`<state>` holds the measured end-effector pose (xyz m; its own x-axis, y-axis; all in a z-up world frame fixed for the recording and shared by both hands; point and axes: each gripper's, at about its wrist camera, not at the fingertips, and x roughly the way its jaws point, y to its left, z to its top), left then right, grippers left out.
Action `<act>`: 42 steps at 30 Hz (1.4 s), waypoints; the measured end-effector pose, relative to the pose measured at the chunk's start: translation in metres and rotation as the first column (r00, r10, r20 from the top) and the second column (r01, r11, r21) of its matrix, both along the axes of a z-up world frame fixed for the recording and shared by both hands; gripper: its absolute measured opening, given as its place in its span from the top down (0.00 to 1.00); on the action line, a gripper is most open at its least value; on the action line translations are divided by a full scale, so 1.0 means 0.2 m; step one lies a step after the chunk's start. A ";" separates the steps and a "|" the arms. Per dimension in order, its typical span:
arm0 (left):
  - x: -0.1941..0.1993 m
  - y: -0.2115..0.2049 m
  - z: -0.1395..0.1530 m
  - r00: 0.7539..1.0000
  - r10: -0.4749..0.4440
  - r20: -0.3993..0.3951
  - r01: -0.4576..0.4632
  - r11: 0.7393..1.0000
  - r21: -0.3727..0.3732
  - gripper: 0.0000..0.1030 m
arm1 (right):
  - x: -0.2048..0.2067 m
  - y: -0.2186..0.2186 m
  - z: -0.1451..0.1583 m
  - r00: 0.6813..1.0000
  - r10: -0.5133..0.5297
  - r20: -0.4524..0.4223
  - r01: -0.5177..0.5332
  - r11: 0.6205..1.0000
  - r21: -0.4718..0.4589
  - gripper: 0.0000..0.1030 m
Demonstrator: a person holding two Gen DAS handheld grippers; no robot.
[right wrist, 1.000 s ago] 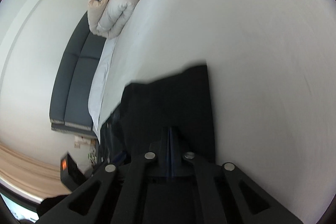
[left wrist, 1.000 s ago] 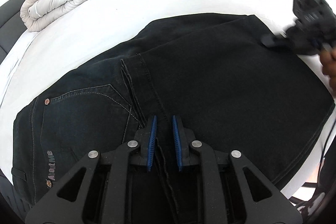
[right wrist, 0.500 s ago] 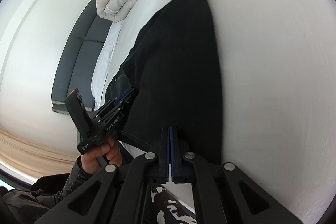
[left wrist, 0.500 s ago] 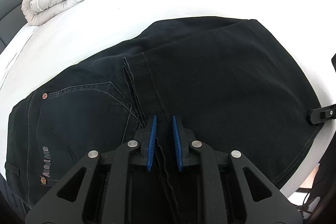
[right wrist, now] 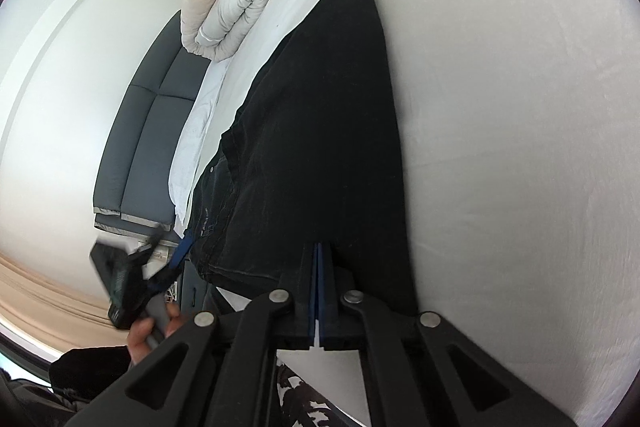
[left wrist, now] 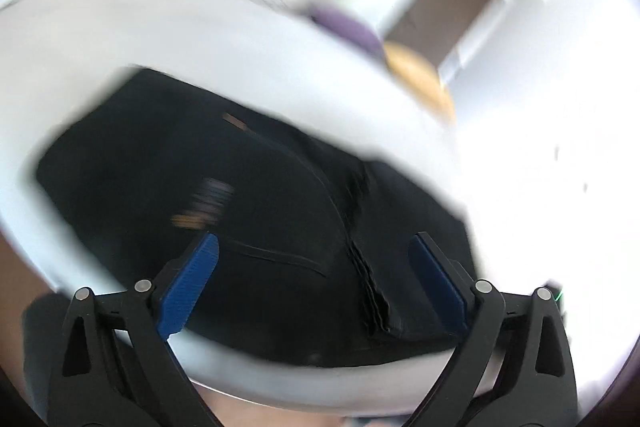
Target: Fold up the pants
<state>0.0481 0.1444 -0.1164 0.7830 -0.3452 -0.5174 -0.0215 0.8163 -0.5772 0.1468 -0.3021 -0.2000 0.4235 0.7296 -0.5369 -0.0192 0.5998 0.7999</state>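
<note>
Pants (left wrist: pixel 248 227), black and made of thick denim, are seen in the left wrist view, spread flat on the wide white bed (left wrist: pixel 224 55). The picture is smeared and tilted, so small parts cannot be made out well. The left gripper (left wrist: pixel 314 269) is seen at six o'clock with its two blue pads spread wide apart, and nothing is pinched between them. It seems to be held over the near edge of the cloth, at the waist end. A ridge of stacked cloth layers is seen at five o'clock, just inside the right pad. A round purple pillow (left wrist: pixel 348 27) and a yellow pillow (left wrist: pixel 416 67) are seen at one o'clock, far up the bed.

In the right wrist view, the pants (right wrist: pixel 320 147) are seen as a long dark strip from six o'clock up to twelve o'clock on the bed (right wrist: pixel 520 147). The right gripper (right wrist: pixel 319 275) is at six o'clock with its pads pressed together on the near edge of the cloth. That edge is likely pinched so the cloth can be lifted and laid over itself. The left gripper (right wrist: pixel 160 263) is seen at eight o'clock, held in a bare hand, off the bed edge near the waist. A rolled white quilt (right wrist: pixel 232 7) lies at eleven o'clock, and a dark grey sofa (right wrist: pixel 148 139) stands at nine o'clock.

The open left gripper is likely being brought in for a fresh hold, so the next fold can be made with both ends lifted.
</note>
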 end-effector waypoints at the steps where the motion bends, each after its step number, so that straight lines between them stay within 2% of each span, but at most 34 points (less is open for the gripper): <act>1: -0.05 0.10 0.00 0.999 0.039 0.005 -0.039 0.997 -0.061 0.05 | 0.00 0.00 0.00 1.000 -0.004 -0.003 0.004 1.000 0.002 1.00; 3: -0.12 0.30 -0.05 0.990 0.140 -0.024 -0.142 0.973 -0.185 0.05 | -0.01 -0.01 0.00 1.000 -0.013 -0.010 0.013 1.000 0.007 1.00; 5: -0.17 0.47 -0.13 0.973 0.222 -0.068 -0.232 0.919 -0.319 0.05 | -0.01 0.00 0.00 1.000 -0.018 -0.017 0.018 1.000 0.005 1.00; 6: -0.18 0.55 -0.19 0.961 0.257 -0.104 -0.277 0.879 -0.388 0.05 | -0.02 -0.02 0.00 1.000 -0.021 -0.020 0.021 1.000 0.005 1.00; 7: -0.19 0.59 -0.22 0.956 0.267 -0.121 -0.293 0.861 -0.416 0.05 | -0.02 -0.01 0.00 0.999 -0.023 -0.024 0.023 1.000 0.001 1.00; 12: -0.15 0.70 -0.33 0.953 0.258 -0.162 -0.304 0.809 -0.503 0.05 | -0.02 -0.01 0.00 0.999 -0.035 -0.030 0.035 0.999 -0.002 1.00; 15: -0.10 0.72 -0.39 0.955 0.230 -0.186 -0.295 0.792 -0.534 0.07 | -0.02 -0.02 0.00 0.999 -0.039 -0.035 0.039 0.999 0.001 1.00; 18: -0.06 0.71 -0.46 0.958 0.229 -0.176 -0.288 0.791 -0.540 0.07 | -0.01 -0.02 0.00 0.998 -0.040 -0.038 0.040 0.999 0.000 1.00; 19: -0.04 0.69 -0.49 0.957 0.230 -0.176 -0.289 0.782 -0.552 0.07 | -0.01 -0.02 0.00 0.998 -0.040 -0.039 0.040 0.999 0.000 1.00; 21: -0.03 0.72 -0.52 0.958 0.231 -0.172 -0.288 0.753 -0.592 0.07 | -0.01 -0.02 0.00 0.998 -0.039 -0.038 0.039 0.999 0.002 1.00; 24: 0.02 0.74 -0.58 0.960 0.223 -0.172 -0.281 0.725 -0.629 0.10 | -0.01 -0.02 0.00 0.999 -0.039 -0.037 0.039 0.999 0.010 1.00; 26: 0.04 0.76 -0.61 0.958 0.224 -0.177 -0.285 0.692 -0.664 0.13 | -0.01 -0.02 0.00 0.999 -0.038 -0.036 0.038 0.999 0.013 1.00; 27: 0.04 0.77 -0.62 0.958 0.223 -0.181 -0.286 0.678 -0.677 0.19 | -0.01 -0.02 0.00 0.999 -0.037 -0.035 0.038 0.999 0.013 1.00; 28: 0.05 0.78 -0.64 0.957 0.221 -0.189 -0.290 0.668 -0.685 0.30 | -0.02 -0.02 0.00 0.999 -0.038 -0.035 0.038 0.999 0.013 1.00; 29: 0.06 0.80 -0.66 0.956 0.217 -0.199 -0.293 0.651 -0.700 0.35 | -0.01 -0.02 0.00 0.999 -0.038 -0.036 0.039 0.999 0.013 1.00; 31: 0.07 0.81 -0.69 0.955 0.209 -0.209 -0.294 0.620 -0.727 0.57 | -0.02 -0.03 0.01 0.998 -0.043 -0.038 0.044 0.999 0.015 1.00; 33: 0.08 0.82 -0.70 0.955 0.203 -0.216 -0.296 0.620 -0.727 0.69 | -0.02 -0.03 0.04 0.998 -0.049 -0.039 0.049 0.999 0.010 1.00; 34: 0.09 0.83 -0.70 0.955 0.203 -0.215 -0.296 0.624 -0.724 0.70 | -0.02 -0.03 0.06 0.998 -0.050 -0.036 0.050 0.999 0.002 0.98; 35: 0.09 0.83 -0.70 0.955 0.206 -0.212 -0.295 0.628 -0.720 0.72 | -0.03 -0.02 0.08 0.999 -0.046 -0.027 0.046 0.999 -0.006 0.90; 36: 0.09 0.83 -0.69 0.955 0.208 -0.211 -0.296 0.637 -0.711 0.76 | -0.03 -0.01 0.10 0.999 -0.042 -0.020 0.042 0.999 -0.006 0.86; 37: 0.09 0.83 -0.68 0.955 0.211 -0.207 -0.295 0.655 -0.695 0.78 | -0.03 0.00 0.13 0.999 -0.040 -0.013 0.040 0.999 -0.005 0.80; 39: 0.09 0.82 -0.61 0.958 0.217 -0.187 -0.286 0.700 -0.655 0.81 | -0.02 0.02 0.17 0.999 -0.034 0.002 0.034 0.999 0.006 0.77; 40: 0.10 0.81 -0.55 0.962 0.217 -0.165 -0.272 0.729 -0.628 0.82 | -0.01 0.03 0.19 1.000 -0.029 0.008 0.029 1.000 0.012 0.77; 42: 0.13 0.76 -0.40 0.973 0.205 -0.107 -0.230 0.806 -0.545 0.82 | 0.03 0.08 0.22 1.000 -0.012 0.022 0.011 0.999 0.039 0.77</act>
